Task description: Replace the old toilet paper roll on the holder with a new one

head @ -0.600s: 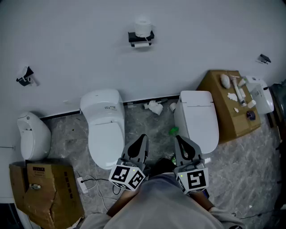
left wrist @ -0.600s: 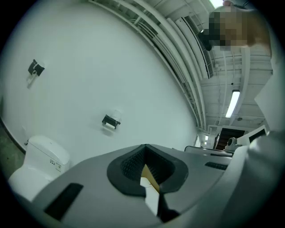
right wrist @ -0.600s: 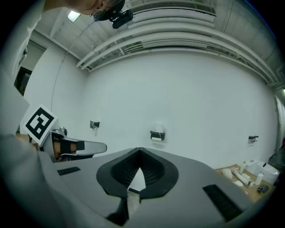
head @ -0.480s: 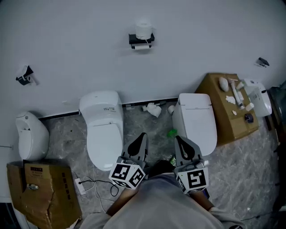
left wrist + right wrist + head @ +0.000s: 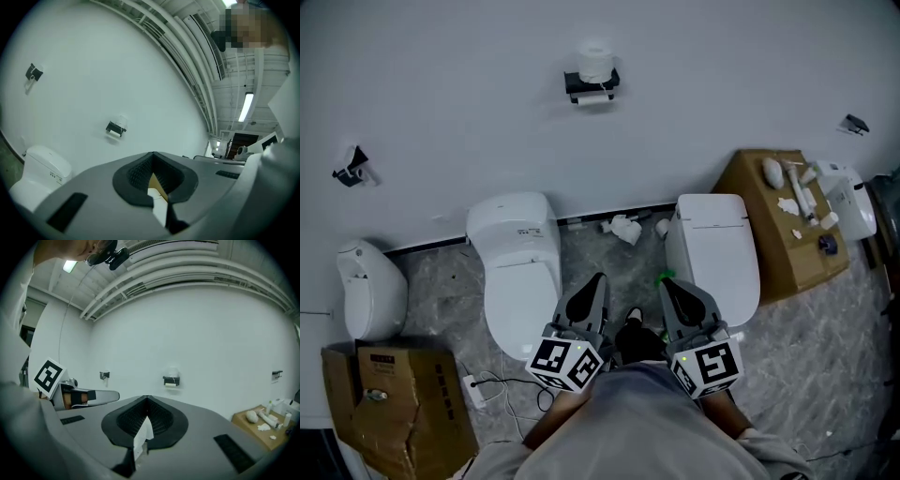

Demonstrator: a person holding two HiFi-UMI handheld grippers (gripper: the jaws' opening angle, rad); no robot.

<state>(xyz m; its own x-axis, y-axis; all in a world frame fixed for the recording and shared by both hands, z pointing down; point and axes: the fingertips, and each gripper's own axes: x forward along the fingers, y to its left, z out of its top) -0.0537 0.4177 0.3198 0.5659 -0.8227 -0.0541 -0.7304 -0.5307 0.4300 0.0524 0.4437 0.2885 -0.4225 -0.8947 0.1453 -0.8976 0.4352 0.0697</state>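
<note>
A black toilet paper holder (image 5: pixel 592 86) is fixed high on the white wall, with a white roll (image 5: pixel 597 62) standing on top of it. The same holder (image 5: pixel 171 380) shows far ahead in the right gripper view and small in the left gripper view (image 5: pixel 115 128). Both grippers are close to my body, side by side and pointing at the wall, far from the holder. My left gripper (image 5: pixel 593 284) is shut. My right gripper (image 5: pixel 671 287) is shut too. A thin white sliver (image 5: pixel 142 434) shows at its seam; I cannot tell what it is.
Two white toilets (image 5: pixel 521 272) (image 5: pixel 717 246) stand against the wall ahead, a third (image 5: pixel 367 291) at the left. A cardboard box (image 5: pixel 394 403) sits at the lower left, another (image 5: pixel 773 225) with small items at the right. White scraps (image 5: pixel 625 227) lie between the toilets.
Both grippers have edged slightly forward and a little closer together. They stay shut. A dark shoe now shows between them.
</note>
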